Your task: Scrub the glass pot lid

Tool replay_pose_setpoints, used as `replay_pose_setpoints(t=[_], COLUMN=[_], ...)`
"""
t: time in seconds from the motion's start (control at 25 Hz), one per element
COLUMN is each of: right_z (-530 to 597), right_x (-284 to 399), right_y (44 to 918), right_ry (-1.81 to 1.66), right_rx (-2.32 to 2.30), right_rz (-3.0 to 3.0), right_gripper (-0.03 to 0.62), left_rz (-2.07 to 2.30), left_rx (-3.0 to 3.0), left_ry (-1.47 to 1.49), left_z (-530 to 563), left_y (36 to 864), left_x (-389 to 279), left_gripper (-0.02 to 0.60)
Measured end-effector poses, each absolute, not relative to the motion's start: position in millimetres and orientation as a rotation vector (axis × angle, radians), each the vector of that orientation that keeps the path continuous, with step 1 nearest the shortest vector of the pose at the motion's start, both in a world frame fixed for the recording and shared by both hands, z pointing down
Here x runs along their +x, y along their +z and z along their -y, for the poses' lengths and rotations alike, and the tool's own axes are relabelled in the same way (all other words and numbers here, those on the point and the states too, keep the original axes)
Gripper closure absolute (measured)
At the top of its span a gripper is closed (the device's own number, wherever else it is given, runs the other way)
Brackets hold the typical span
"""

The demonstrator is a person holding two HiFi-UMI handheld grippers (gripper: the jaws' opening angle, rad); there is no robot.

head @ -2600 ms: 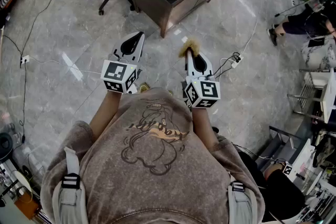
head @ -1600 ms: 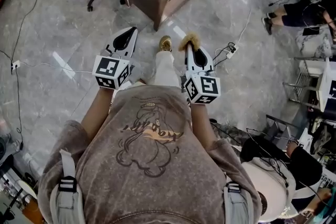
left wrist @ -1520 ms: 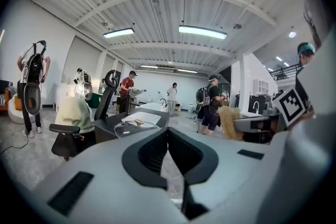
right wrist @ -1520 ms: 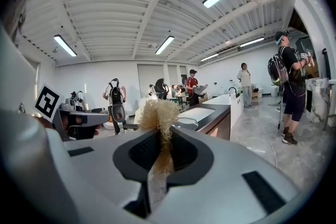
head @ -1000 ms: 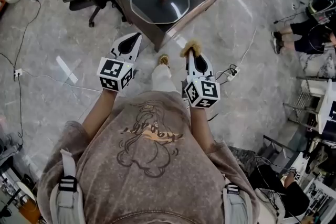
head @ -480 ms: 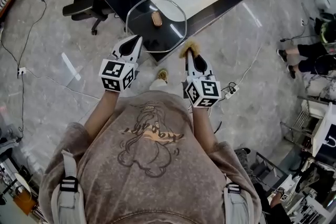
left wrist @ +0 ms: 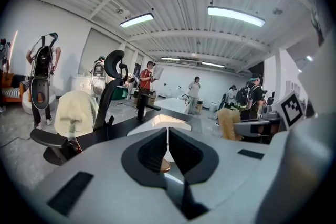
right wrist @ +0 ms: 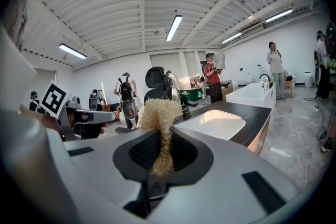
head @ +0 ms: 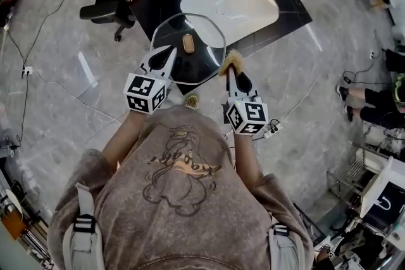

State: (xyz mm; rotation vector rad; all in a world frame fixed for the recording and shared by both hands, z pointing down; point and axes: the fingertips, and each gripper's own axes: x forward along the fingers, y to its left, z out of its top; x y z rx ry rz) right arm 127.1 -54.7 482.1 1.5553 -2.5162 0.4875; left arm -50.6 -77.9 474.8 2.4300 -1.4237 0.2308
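overall: seen from above, a person stands at a dark tabletop (head: 292,8), both arms reaching toward it.
glass pot lid (head: 204,33): lies flat, knob up, at the near corner of the tabletop, just in front of a white sink basin (head: 231,6).
left hand-held gripper (head: 166,52): jaws pressed together, nothing between them; tip over the lid's near rim, contact unclear.
right hand-held gripper (head: 233,70): clamped on a tan fibre scrubber (head: 231,60), just beside the lid's right edge.
progress: scrubbing seems not yet begun; the scrubber must first meet the glass.
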Motion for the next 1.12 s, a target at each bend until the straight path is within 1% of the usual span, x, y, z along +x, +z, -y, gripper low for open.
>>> replay_pose_setpoints(t=[0.2,0.4,0.72,0.8,0.88,0.92,1.0,1.08,1.12], right_z=[69.2,79.0,95.4,96.9,98.7,99.7,101.9,104.7,106.2], right_x=[117.6,110.8,93.2,91.9,90.9,91.0,91.5,91.4,91.6], right_y=[482.2,485.5,484.5,485.6,485.6,485.6,485.8,486.2,486.4], right_ry=[0.495,0.518,0.511,0.513,0.513,0.513,0.512,0.514,0.516], right_rx=[1.526,1.523,1.52,1.521,1.521,1.523,1.527,1.529,1.531], right_rz=[2.52,2.508,2.511,2.508,2.508,2.508,2.505,2.504,2.504], right_gripper=[0.551,0.551,0.551,0.551,0.551,0.551,0.551,0.551,0.551], left_rz=[1.39,1.405,1.369,1.34,1.323,1.324,1.329,1.326,1.318], left_rx=[2.426,2.444,2.42,2.43,2.422,2.417,2.408,2.397,2.387], left_ry=[0.202,0.297,0.209,0.217,0.236,0.245,0.268,0.304,0.322], left_z=[90.6,102.3,119.0,121.6,126.5,129.5,134.8,138.5,139.9], left_y=[468.7,471.1,469.8,472.4,477.3,480.0,485.6,493.4,498.6], left_x=[-54.0,-55.5,-68.9,-66.2,-63.0,-61.3,-58.0,-55.8,-54.4], left_gripper=[0.565,0.565,0.565,0.554,0.379,0.323,0.253,0.228,0.225])
